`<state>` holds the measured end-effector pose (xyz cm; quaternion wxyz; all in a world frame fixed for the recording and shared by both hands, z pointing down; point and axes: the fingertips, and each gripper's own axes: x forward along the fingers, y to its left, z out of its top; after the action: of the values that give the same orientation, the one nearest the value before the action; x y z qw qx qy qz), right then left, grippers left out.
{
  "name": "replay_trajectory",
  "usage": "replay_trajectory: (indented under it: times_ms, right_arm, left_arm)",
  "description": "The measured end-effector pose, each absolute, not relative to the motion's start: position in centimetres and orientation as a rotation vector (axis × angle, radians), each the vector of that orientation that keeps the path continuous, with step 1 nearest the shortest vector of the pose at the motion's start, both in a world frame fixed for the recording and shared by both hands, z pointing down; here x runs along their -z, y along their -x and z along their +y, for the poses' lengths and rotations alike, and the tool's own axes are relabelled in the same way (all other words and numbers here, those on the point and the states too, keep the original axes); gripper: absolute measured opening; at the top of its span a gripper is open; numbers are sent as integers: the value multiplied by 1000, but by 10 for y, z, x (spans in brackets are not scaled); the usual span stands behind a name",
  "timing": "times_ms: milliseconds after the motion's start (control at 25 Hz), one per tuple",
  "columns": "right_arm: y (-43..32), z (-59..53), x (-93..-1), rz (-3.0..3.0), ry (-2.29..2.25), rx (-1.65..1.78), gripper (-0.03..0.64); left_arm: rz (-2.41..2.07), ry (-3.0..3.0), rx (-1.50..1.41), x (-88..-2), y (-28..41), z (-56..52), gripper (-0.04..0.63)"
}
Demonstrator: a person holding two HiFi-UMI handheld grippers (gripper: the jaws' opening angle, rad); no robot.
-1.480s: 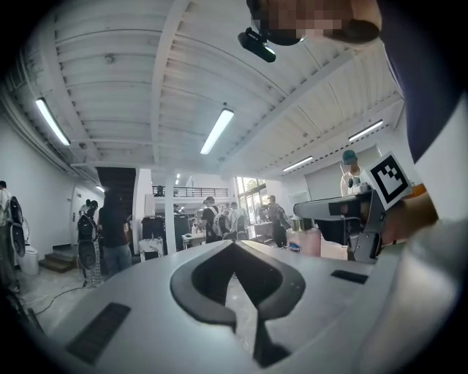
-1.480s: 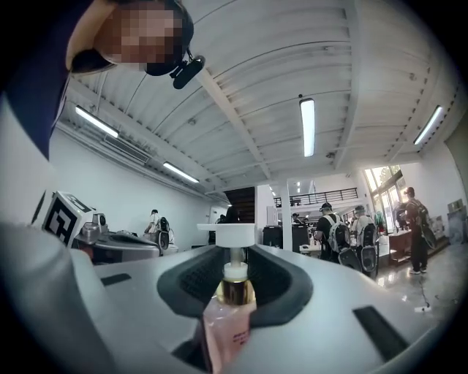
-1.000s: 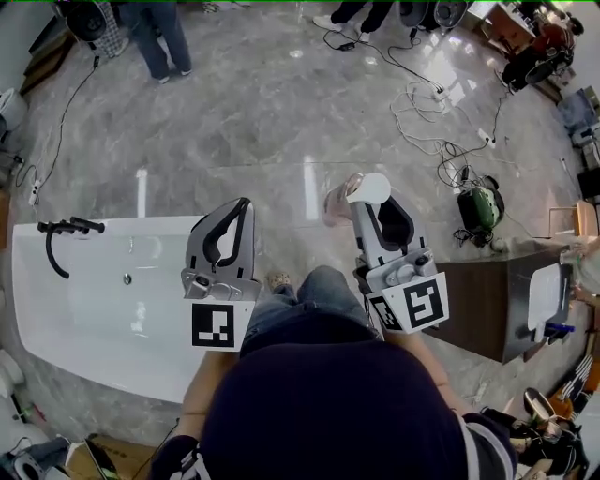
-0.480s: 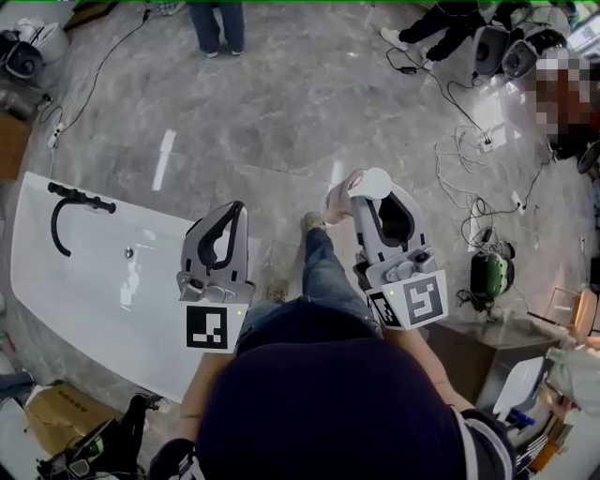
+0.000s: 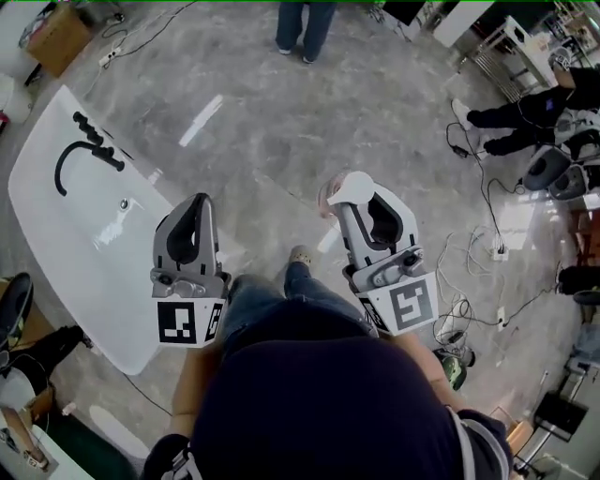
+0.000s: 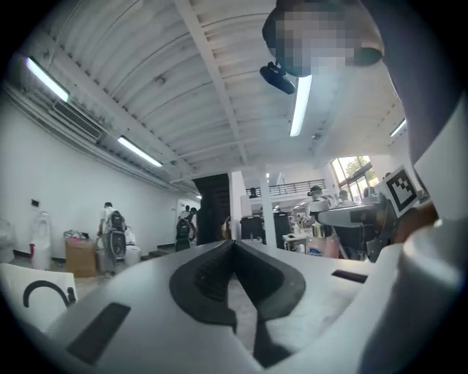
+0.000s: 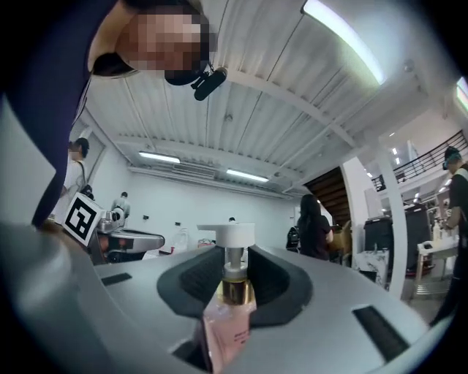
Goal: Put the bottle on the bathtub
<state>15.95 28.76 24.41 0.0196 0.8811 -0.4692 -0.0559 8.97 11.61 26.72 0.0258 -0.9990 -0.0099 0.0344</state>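
Observation:
A pink pump bottle (image 5: 330,197) with a white pump head (image 7: 227,234) is held upright and level above the floor, my right gripper (image 5: 356,192) shut on its neck (image 7: 232,288). The white bathtub (image 5: 66,220) with a black faucet (image 5: 82,150) lies at the left of the head view, apart from both grippers. Its corner and faucet (image 6: 44,291) show low at the left of the left gripper view. My left gripper (image 5: 195,208) hangs beside the tub's near rim, its jaws (image 6: 234,247) shut with nothing between them.
Grey marble floor runs all around. A person's legs (image 5: 305,28) stand at the top, more people (image 5: 520,112) sit at the right. Cables (image 5: 487,267) trail over the floor at the right. A cardboard box (image 5: 56,28) stands at the top left. My own shoe (image 5: 300,254) shows between the grippers.
The whole view has swung round: the bathtub has shifted from lower left to upper left and now lies slanted. Both grippers moved with the turn, the bottle still in the right one.

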Motion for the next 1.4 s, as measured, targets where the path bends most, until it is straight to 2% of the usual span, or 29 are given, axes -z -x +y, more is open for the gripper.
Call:
replay_trajectory:
  times_ms: [320,840,1160,1400]
  right_arm:
    - [-194,244,-268,-1770,-2597,82,114]
    - [-187,75,-288,-2221,-2236,42,112]
    - [-159,-58,-315,-2519,-1855,63,112]
    - [-131,-109,-337,-2650,-1676,-8,112]
  left_arm:
    - [331,3061,-18,-279,-72,93,23]
    - [766,3021,-14,-293,-53,-29,23]
    - [1006,2939,-35,-308,-37,-135,23]
    - [1101,2895,20,-309,-15,-155,23]
